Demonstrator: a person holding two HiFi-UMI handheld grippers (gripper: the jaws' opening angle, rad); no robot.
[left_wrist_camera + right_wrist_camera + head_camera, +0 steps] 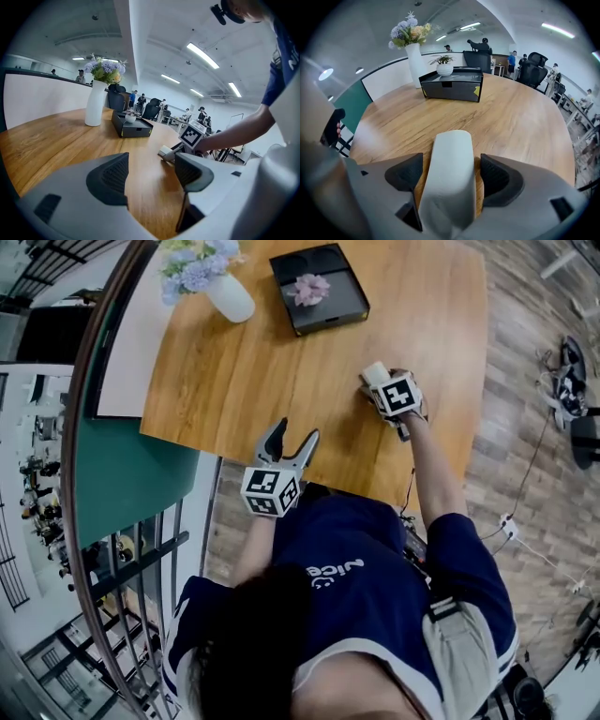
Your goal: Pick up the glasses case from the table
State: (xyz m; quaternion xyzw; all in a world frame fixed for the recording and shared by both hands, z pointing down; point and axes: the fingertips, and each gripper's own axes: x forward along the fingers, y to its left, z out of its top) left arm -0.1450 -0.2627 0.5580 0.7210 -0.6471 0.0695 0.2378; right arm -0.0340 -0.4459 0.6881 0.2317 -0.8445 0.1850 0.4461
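Observation:
The glasses case (450,192) is a pale grey-white oblong that lies on the wooden table (525,122), lengthwise between the jaws of my right gripper (451,165). Those jaws stand open, with a thin strip of wood showing on either side of the case. In the head view the case (375,372) pokes out ahead of the right gripper (374,385) near the table's right front. My left gripper (292,439) hangs open and empty over the table's front edge. From the left gripper (151,171) view, the case (166,151) lies ahead on the right.
A black box (319,287) with a pink flower on it sits at the table's far side, and a white vase (230,296) of flowers stands to its left. A railing and a drop lie left of the table's front edge (234,448).

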